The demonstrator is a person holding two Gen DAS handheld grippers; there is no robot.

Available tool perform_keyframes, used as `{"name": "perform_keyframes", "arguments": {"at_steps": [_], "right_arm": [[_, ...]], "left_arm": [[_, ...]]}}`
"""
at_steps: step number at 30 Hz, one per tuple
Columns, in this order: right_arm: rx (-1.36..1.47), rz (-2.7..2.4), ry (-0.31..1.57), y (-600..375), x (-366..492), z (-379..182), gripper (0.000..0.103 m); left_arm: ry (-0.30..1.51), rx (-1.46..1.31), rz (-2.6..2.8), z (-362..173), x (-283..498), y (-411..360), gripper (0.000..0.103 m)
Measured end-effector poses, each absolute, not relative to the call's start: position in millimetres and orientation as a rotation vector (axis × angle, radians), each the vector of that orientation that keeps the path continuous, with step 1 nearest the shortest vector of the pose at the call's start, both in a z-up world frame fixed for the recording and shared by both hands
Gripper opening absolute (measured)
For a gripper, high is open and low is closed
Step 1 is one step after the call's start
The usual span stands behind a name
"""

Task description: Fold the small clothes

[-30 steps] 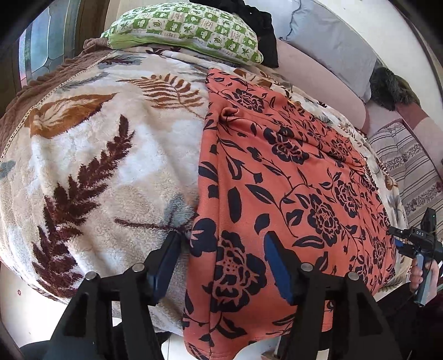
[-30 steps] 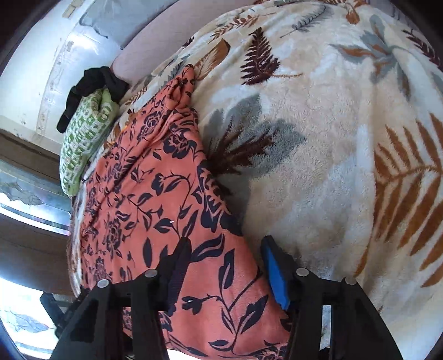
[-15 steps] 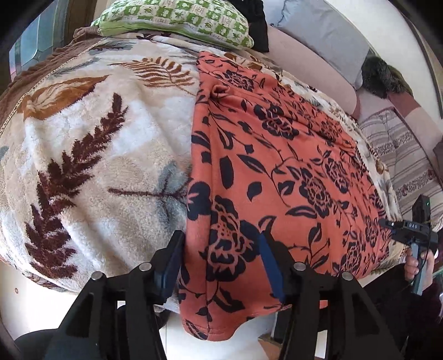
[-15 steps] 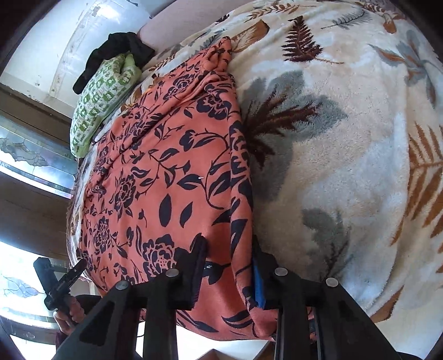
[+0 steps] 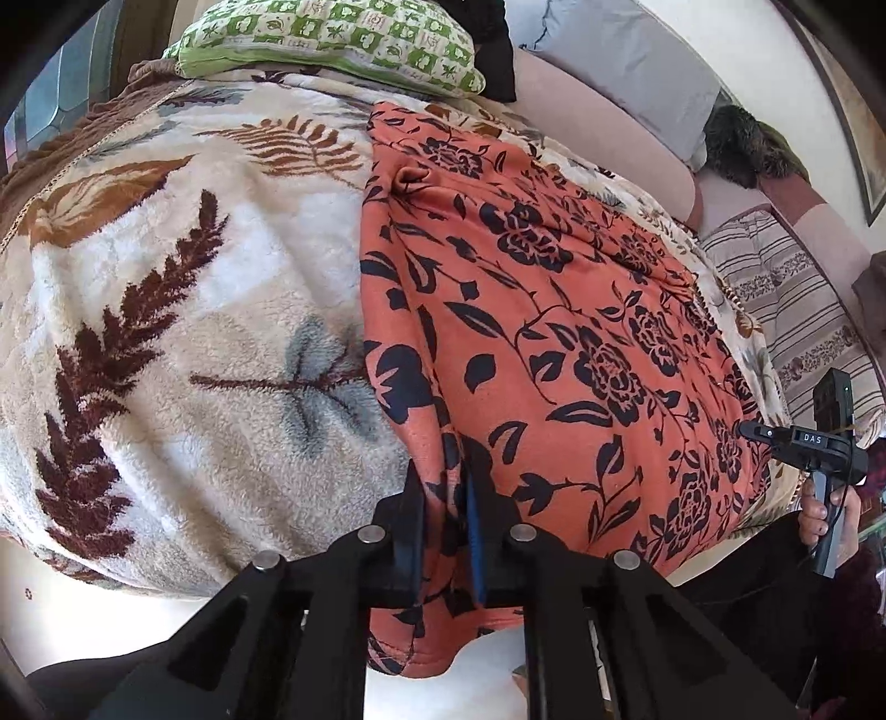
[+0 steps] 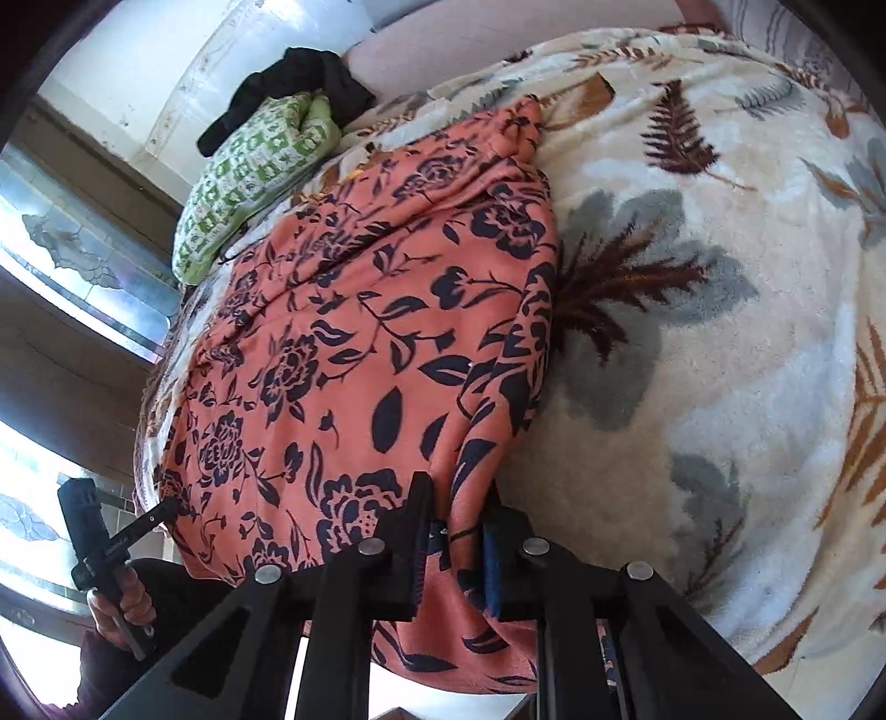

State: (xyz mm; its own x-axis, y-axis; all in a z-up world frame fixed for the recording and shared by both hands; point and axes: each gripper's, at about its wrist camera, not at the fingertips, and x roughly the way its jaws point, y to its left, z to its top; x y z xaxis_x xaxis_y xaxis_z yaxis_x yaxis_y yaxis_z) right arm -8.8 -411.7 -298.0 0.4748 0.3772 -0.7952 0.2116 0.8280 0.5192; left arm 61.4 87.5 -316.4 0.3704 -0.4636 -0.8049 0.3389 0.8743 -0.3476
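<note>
The orange floral garment (image 5: pixel 554 332) lies spread on the leaf-print blanket (image 5: pixel 194 310), its hem overhanging. Left gripper (image 5: pixel 446 531) and right gripper (image 6: pixel 454 559) each pinch a near corner. Soft, light, limp cloth; corners suit lifting.

Clearance check
I see open blanket (image 5: pixel 183 310) left of the cloth (image 5: pixel 554 310); green pillow (image 5: pixel 332 39) blocks the far end.
</note>
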Motion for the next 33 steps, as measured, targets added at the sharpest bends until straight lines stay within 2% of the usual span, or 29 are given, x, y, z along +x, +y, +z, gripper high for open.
{"name": "perform_keyframes", "arguments": {"at_steps": [1,3,4,6,7,9,10,11,13,24,31,33], "right_arm": [[0.639,0.111,1.105,-413.1,-8.0,-300.6,0.02],[0.662,0.121,1.107,-414.4,-8.7,-300.5,0.023],[0.663,0.13,1.108,-413.4,-9.4,-300.9,0.026],[0.624,0.137,1.114,-408.7,-9.6,-302.9,0.029],[0.589,0.139,1.114,-405.6,-10.0,-301.9,0.029],[0.545,0.144,1.111,-402.1,-11.4,-298.9,0.027],[0.538,0.146,1.108,-401.8,-12.2,-298.0,0.025],[0.537,0.153,1.105,-401.8,-12.8,-297.2,0.017],[0.565,0.181,1.07,-403.2,-14.8,-291.7,0.015],[0.926,0.44,0.737,-427.6,-0.2,-247.4,0.014],[1.094,0.413,0.592,-461.0,98.5,-222.3,0.014],[1.165,0.29,0.555,-482.5,132.4,-225.2,0.018]], "left_arm": [[1.094,-0.146,-0.53,-319.8,61.8,87.2,0.037],[1.088,-0.138,-0.557,-318.2,58.2,83.0,0.047],[1.082,-0.099,-0.559,-317.5,55.8,78.2,0.047],[1.068,-0.041,-0.552,-317.8,52.2,72.6,0.046],[1.062,-0.032,-0.552,-317.1,51.3,72.4,0.032],[1.064,-0.043,-0.542,-317.6,53.1,76.5,0.013],[1.074,-0.076,-0.546,-318.5,55.4,80.8,0.011],[1.078,-0.106,-0.552,-318.3,57.0,85.0,0.01],[1.057,-0.159,-0.585,-313.2,56.5,89.9,0.008],[0.93,-0.316,-0.75,-244.7,93.4,87.8,0.008],[0.836,-0.331,-0.69,-188.3,203.7,64.9,0.009],[0.83,-0.358,-0.605,-189.9,255.2,55.2,0.014]]}}
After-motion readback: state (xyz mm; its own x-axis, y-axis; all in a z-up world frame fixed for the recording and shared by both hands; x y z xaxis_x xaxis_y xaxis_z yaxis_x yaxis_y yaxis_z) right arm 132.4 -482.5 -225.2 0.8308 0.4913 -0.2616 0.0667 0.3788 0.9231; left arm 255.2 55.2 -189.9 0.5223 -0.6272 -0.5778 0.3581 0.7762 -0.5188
